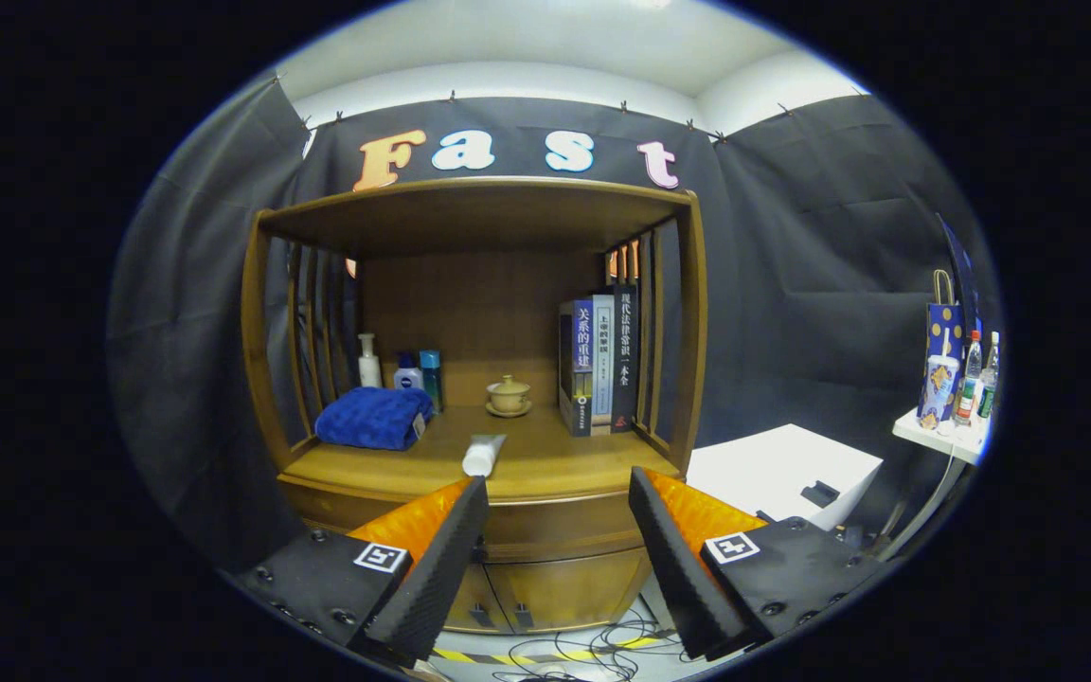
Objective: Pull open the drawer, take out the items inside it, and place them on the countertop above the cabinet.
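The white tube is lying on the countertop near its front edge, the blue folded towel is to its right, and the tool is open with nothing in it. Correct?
Not quite. In the gripper view the blue folded towel lies to the left of the white tube, not the right. The rest holds: the tube lies on the countertop near its front edge, and the tool is open with nothing between its fingers.

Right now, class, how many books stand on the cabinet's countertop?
3: books upright side by side at the countertop's right end, beside the teacup, beyond the open gripper. Others may be hidden.
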{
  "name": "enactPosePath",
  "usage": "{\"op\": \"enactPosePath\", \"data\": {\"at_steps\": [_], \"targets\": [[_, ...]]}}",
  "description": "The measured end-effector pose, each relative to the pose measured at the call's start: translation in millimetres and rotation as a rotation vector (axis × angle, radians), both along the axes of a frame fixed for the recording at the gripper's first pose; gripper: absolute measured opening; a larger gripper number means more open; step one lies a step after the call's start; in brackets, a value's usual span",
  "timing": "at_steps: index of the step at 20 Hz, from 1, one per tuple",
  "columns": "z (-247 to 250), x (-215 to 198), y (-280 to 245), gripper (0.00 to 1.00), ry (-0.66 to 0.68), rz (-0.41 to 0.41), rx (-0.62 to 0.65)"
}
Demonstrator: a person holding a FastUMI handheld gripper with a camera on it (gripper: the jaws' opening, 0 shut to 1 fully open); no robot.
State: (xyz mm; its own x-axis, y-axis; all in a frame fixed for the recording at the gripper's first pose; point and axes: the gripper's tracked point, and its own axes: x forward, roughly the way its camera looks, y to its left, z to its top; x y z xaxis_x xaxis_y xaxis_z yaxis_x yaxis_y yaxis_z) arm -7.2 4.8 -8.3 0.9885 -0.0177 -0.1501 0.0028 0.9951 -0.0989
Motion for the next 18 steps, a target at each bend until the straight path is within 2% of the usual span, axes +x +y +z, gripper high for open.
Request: {"op": "enactPosePath", "data": {"at_steps": [8, 18], "targets": [[18, -2, 11, 0.98, -0.028, 0.02, 0.021], [12, -3, 17, 0.98, -0.015, 0.025, 0.045]]}}
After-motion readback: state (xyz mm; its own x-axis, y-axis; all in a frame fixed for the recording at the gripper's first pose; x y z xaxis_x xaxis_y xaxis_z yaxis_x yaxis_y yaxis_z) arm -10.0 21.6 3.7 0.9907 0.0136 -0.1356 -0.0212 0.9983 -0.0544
